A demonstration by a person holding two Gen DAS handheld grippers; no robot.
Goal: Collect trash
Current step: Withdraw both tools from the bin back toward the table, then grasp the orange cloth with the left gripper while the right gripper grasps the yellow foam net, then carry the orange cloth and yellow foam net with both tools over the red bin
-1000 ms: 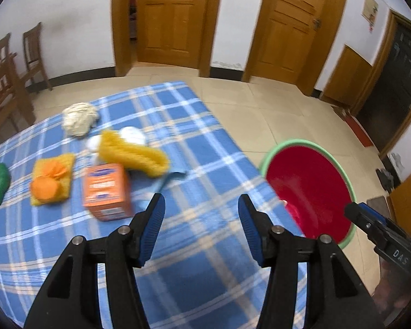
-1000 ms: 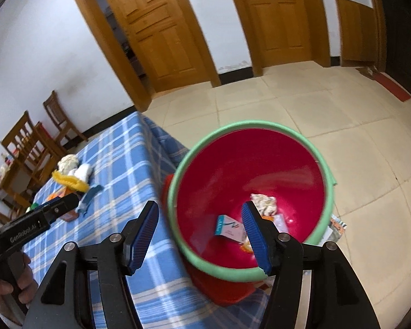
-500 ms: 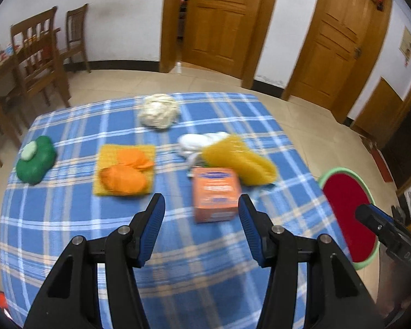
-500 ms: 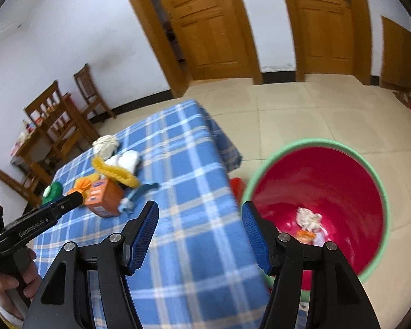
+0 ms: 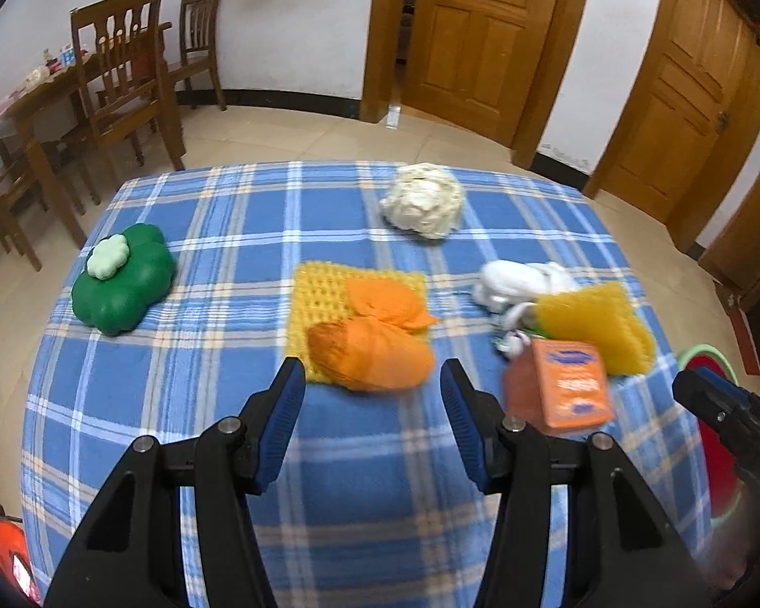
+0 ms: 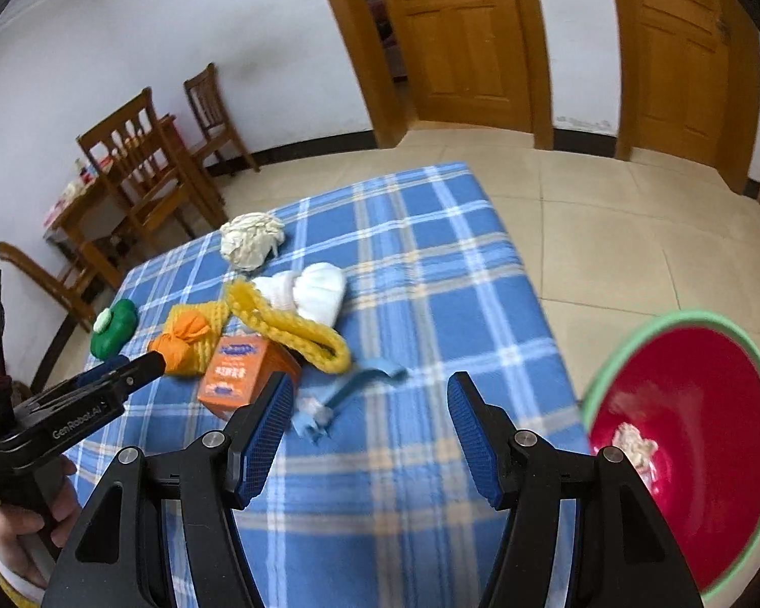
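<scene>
You are holding your left gripper (image 5: 372, 390) and right gripper (image 6: 370, 400) parted and empty. The orange carton (image 5: 565, 387) is sitting near the table's bin-side edge; it is likely light and stiff (pinch its flat sides). The red bin (image 6: 694, 435) beside the table is holding crumpled paper scraps (image 6: 633, 443).
</scene>
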